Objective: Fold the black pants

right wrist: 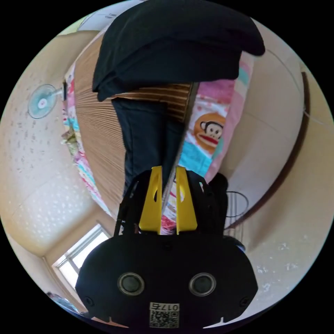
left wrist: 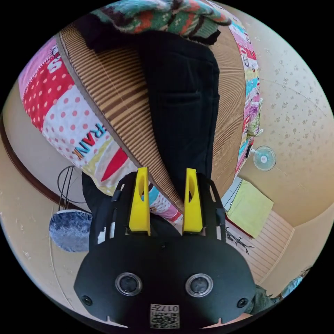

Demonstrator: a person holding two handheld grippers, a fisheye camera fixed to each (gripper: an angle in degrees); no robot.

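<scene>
— Left gripper view first: the black pants (left wrist: pixel 181 101) lie stretched out straight ahead of our left hand-held gripper (left wrist: pixel 166 200), flat on a ribbed bamboo mat (left wrist: pixel 114 94) that covers the bed. Their near end comes down between the yellow jaws, which stand spread with a clear gap and press on nothing.

— And on our right side, the pants (right wrist: pixel 146 139) run ahead of the right hand-held gripper (right wrist: pixel 168 200) too, with a folded-over black bulk at the far end. These jaws are much closer together. An edge, of cloth or of the mat, passes through the narrow slot between them, but we cannot tell whether they truly pinch it.

— So we judge we're at the near end of the garment, about to take hold for a fold. Little seems folded yet on our left.

— Agreed. Next we'd need the left jaws to close on the hem, not on the mat beneath, and both ends to lift together so the leg stays even.

— Beyond the mat, a patterned quilt (left wrist: pixel 69 114) hangs off the bed's side, and a knitted sweater (left wrist: pixel 160 15) lies past the pants' far end.
</scene>
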